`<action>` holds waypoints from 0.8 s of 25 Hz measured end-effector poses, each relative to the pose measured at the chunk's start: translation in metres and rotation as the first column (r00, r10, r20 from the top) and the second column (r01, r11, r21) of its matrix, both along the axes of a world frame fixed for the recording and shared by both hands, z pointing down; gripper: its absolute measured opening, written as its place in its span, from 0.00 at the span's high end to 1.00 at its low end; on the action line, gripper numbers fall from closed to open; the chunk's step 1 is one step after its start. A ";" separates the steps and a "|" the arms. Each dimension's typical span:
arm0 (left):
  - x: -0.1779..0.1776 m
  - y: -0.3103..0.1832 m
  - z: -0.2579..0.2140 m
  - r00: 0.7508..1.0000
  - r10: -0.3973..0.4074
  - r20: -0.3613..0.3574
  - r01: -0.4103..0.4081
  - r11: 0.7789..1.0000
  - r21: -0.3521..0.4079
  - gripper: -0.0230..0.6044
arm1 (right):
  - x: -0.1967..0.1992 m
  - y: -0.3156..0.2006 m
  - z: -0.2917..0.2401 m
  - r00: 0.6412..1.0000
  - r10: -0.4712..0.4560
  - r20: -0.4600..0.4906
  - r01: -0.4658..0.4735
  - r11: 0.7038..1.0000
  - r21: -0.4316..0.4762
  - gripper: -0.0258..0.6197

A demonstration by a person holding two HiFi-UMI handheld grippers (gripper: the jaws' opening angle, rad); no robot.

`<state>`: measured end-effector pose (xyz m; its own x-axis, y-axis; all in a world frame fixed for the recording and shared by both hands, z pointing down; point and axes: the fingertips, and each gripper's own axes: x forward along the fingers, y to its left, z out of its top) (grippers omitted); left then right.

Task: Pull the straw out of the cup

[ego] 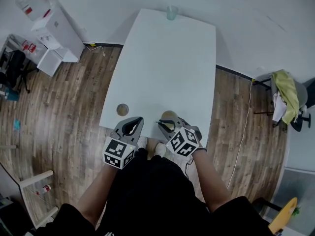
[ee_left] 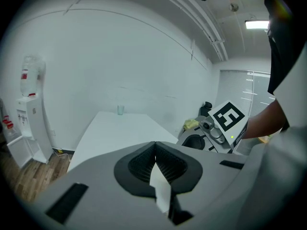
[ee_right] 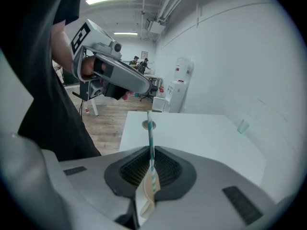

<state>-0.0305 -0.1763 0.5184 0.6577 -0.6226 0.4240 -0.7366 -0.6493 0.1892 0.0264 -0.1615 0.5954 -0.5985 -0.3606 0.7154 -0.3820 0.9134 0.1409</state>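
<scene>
A teal-and-white striped straw (ee_right: 150,133) stands up from between the jaws of my right gripper (ee_right: 151,150), which is shut on it. A beige paper piece (ee_right: 144,198) sits below the straw behind the pads; I cannot tell what it is. In the head view a tan cup (ego: 169,115) stands at the table's near edge, right at the right gripper (ego: 161,123). The straw is too thin to make out there. My left gripper (ego: 138,120) hovers at the near edge to the cup's left. Its jaws (ee_left: 155,146) are pressed together with a white strip (ee_left: 161,188) showing behind them.
The white table (ego: 162,68) runs away from me, with a small clear glass (ego: 171,13) at its far end and a round brown disc (ego: 122,109) near the left front corner. A water dispenser (ego: 49,23) stands by the wall at left. A chair with clothes (ego: 285,100) is at right.
</scene>
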 end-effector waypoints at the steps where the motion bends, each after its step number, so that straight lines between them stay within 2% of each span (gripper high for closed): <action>1: 0.001 -0.001 0.000 1.000 0.004 -0.001 -0.004 1.000 0.002 0.94 | 0.001 -0.001 -0.002 1.000 0.008 0.008 -0.008 1.000 0.005 0.89; 8: 0.007 -0.006 -0.003 0.999 0.034 -0.010 -0.034 0.999 0.013 0.94 | 0.010 -0.005 -0.016 0.994 0.086 0.069 -0.088 0.996 0.022 0.90; 13: 0.012 -0.012 -0.006 0.998 0.064 -0.017 -0.064 0.998 0.019 0.94 | 0.020 -0.012 -0.030 0.973 0.179 0.144 -0.183 0.983 0.020 0.90; 15: 0.015 -0.013 -0.007 0.997 0.078 -0.020 -0.077 0.997 0.022 0.94 | 0.027 -0.014 -0.035 0.952 0.232 0.199 -0.237 0.972 -0.001 0.90; 20: 0.023 -0.017 -0.009 0.993 0.115 -0.027 -0.115 0.993 0.031 0.94 | 0.046 -0.021 -0.047 0.867 0.370 0.333 -0.365 0.927 -0.080 0.90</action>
